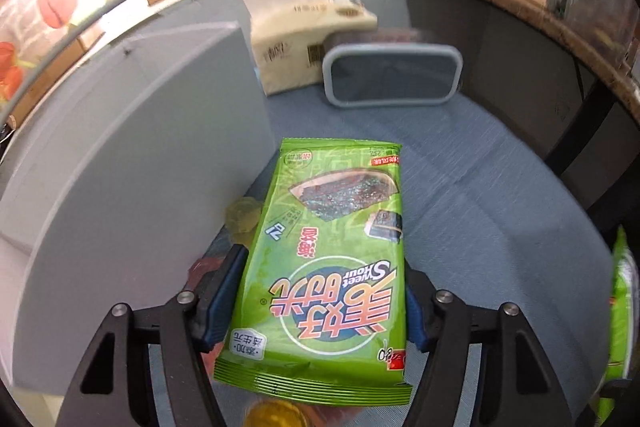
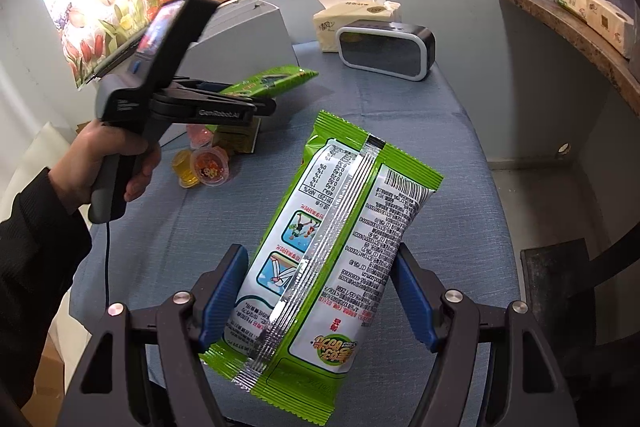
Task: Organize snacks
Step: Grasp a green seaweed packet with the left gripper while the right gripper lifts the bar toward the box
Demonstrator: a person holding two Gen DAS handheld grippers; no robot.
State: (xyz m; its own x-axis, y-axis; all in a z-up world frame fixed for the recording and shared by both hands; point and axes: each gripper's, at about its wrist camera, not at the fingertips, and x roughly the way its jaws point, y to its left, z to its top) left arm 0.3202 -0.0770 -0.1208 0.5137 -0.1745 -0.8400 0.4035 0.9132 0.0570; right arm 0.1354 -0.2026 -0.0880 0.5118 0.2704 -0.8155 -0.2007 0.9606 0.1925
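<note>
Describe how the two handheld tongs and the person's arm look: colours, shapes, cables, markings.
Left tongs: black frame lettered GenRobot.AI, grey pistol handle, black cable, blue button. The hand wears a black sleeve. Right tongs: black arms with silver rivets and ribbed blue pads.

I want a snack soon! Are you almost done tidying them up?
Not yet. Nothing looks sorted so far. Each gripper holds a green seaweed packet: the left gripper grips one face up, the right gripper grips another back side up. The jelly cups still sit loose on the blue table.
</note>
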